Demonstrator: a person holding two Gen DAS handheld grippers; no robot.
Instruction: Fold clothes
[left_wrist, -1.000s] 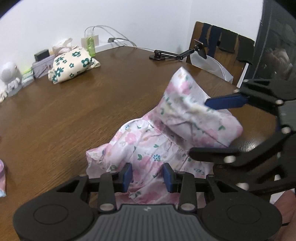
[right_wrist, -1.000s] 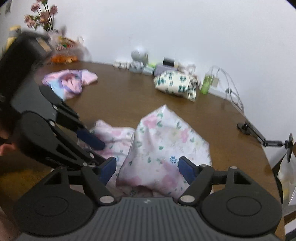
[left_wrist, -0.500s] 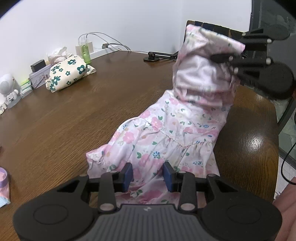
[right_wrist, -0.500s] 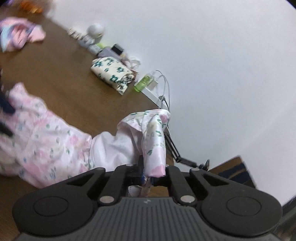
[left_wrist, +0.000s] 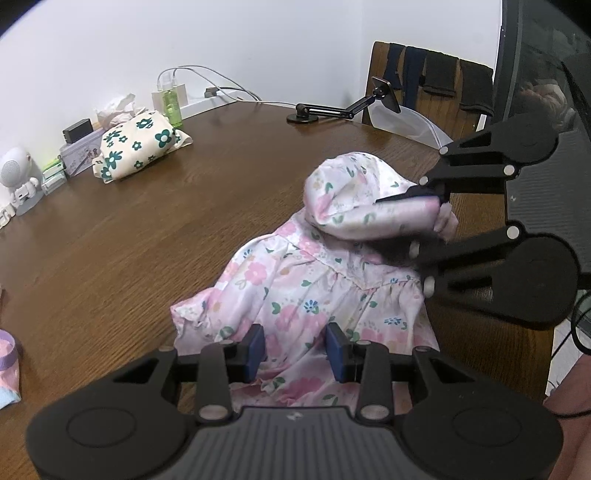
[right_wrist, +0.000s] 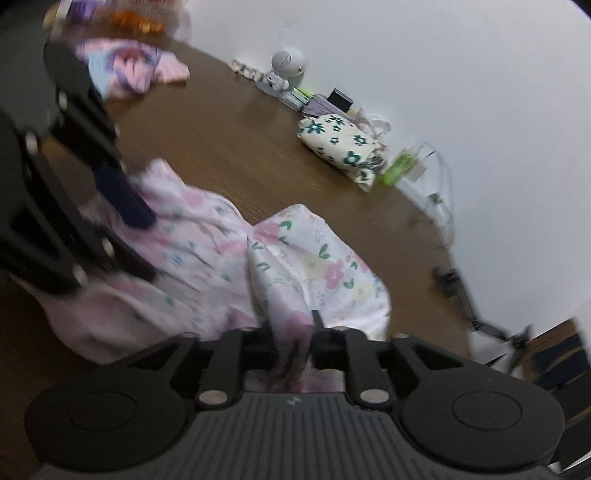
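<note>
The floral dress (left_wrist: 317, 295) lies bunched on the brown wood-grain surface (left_wrist: 147, 229), its skirt end nearest the left tool (left_wrist: 295, 349) and its other end gathered up by the right tool (right_wrist: 293, 343). The left tool's blue pads (left_wrist: 255, 349) stand partly spread with the hem lying between them; the pictures do not settle whether they press the cloth. The right tool has a fold of the fabric between its jaws, which are opening, so the pinch looks to be loosening. The step in hand appears to be carrying that end over the skirt to make a fold. To do it well, the lifted end should be laid flat and square over the lower part before it is let go, with the hem kept steady so the thin cloth does not slide. The fabric is light, soft and slightly glossy, pale pink with printed flowers and small leaves, gathered at a seam and ruffled at the edge.
</note>
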